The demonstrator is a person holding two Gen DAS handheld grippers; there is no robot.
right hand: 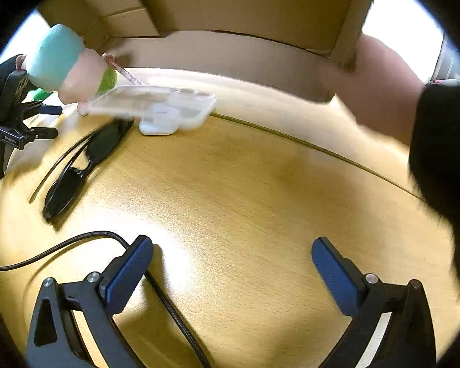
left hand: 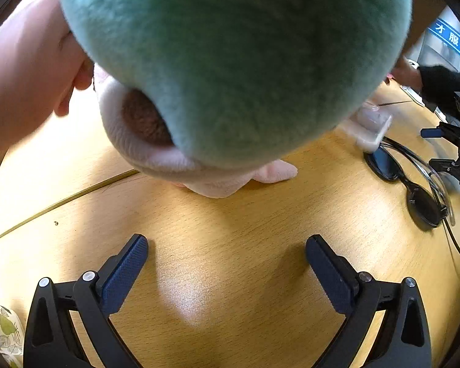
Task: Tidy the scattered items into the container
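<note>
— Plush toy (left hand: 230, 61), where is it sitting for you?

— Right ahead of my left gripper (left hand: 227, 263), filling the view, resting on the wooden table (left hand: 230, 276). Both jaws are spread wide, holding nothing.

— And the right gripper (right hand: 231, 263)?

— I'm seeing it released too, empty. Sunglasses (right hand: 86, 165) are lying ahead to its left, a clear plastic case (right hand: 156, 107) beyond them, and the cardboard box (right hand: 230, 6) is standing farther ahead.
</note>
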